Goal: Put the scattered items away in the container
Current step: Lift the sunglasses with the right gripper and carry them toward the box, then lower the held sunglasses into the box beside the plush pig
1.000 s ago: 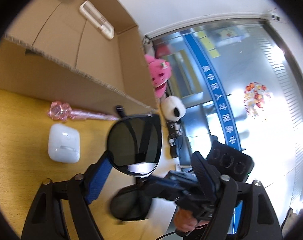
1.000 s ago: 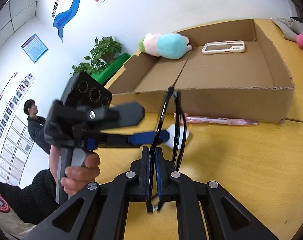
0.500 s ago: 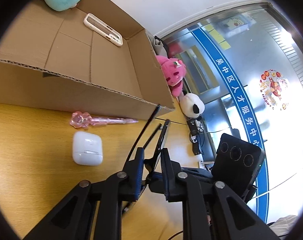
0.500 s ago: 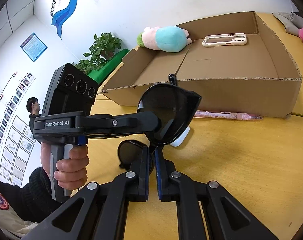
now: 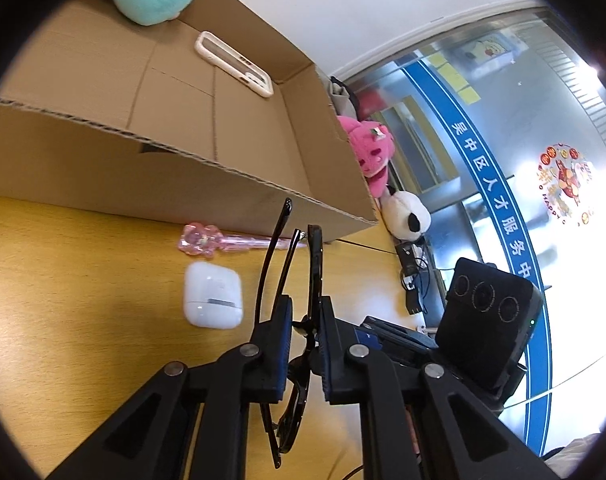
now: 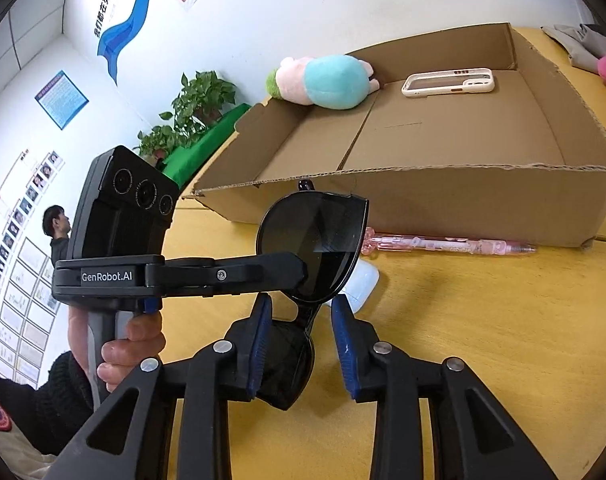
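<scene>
Black sunglasses [image 6: 315, 240] hang above the yellow wooden table [image 6: 483, 340], just in front of the near wall of the cardboard box [image 6: 483, 204], pinched at the frame by the left gripper [image 5: 305, 332], whose jaws have just closed onto them; seen from that gripper's own camera the glasses stand edge-on between its blue pads. The right gripper [image 6: 301, 340] has just been opening: its jaws now stand a little apart on either side of the lower lens, and neither pad presses on the glasses. A hand [image 6: 119, 344] in a dark sleeve grips the handle of the left tool. On the table beside the glasses lies a white earbud case [image 5: 213, 300], and behind it, along the foot of the box, a pink pen [image 5: 227, 240] with a flower-shaped end. Inside the box a white phone case [image 6: 449, 82] lies flat near the far wall, and a teal and pink plush toy [image 6: 323, 80] rests on the far rim. Past the box's right end sit a pink plush [image 5: 371, 148] and a panda plush [image 5: 407, 216].
</scene>
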A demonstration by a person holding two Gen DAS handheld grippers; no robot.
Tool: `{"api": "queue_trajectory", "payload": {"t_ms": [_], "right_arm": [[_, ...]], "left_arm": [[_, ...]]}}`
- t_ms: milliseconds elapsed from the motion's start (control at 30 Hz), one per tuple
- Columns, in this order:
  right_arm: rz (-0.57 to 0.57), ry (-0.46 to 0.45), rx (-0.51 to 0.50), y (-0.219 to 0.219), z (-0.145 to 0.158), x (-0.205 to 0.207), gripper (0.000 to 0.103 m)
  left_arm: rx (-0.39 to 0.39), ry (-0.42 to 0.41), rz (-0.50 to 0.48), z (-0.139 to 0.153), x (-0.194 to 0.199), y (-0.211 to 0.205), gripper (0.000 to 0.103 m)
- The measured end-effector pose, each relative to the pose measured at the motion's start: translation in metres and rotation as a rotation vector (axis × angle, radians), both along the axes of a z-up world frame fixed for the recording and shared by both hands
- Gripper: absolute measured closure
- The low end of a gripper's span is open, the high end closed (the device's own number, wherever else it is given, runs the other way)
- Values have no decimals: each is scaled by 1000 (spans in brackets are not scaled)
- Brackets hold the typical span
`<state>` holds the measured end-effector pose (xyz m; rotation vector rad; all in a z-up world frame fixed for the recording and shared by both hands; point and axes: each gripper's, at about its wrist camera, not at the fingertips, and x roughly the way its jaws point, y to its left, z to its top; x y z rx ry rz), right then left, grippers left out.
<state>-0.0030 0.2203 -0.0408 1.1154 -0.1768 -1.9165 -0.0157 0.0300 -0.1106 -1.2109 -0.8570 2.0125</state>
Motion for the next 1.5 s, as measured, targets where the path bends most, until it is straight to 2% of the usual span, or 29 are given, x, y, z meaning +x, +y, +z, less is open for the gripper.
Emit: {"api": "queue_trajectory", "payload": {"t_ms": [33, 67, 167, 267, 400, 467, 533, 567, 733, 833, 1067, 1500], "right_arm": [[-3, 6, 4, -1, 1, 0, 76], [-6, 13, 5, -2, 2, -1, 85], [11, 30, -12, -3, 9, 0, 95], [19, 67, -1, -8, 20, 1, 95], [23, 85, -52, -9, 32, -1, 93], [8, 98, -65, -9, 37, -1, 73], [3, 105, -84, -9, 41, -3, 65], [6, 107, -95, -10, 43, -4, 64], [101, 109, -147, -24, 54, 0, 64], [133, 142, -141, -36, 64, 3, 64], [102, 184, -131, -40, 80, -12, 80], [81, 307, -102, -68, 132, -64, 80]], "left_arm": [[2, 0, 6, 0, 0, -2, 92], [5, 1, 11, 1, 0, -4, 92], [15, 12, 20, 7, 0, -11, 92], [3, 39, 29, 19, 0, -13, 92], [-19, 90, 43, 41, 2, -17, 92], [-24, 115, 50, 51, 3, -19, 92], [-20, 133, 58, 59, 3, -24, 92], [-16, 138, 60, 61, 3, -26, 92], [6, 162, 68, 73, 2, -32, 92], [3, 183, 67, 80, 2, -32, 92], [14, 223, 60, 99, -5, -41, 91], [-11, 333, 21, 153, -65, -59, 91]]}}
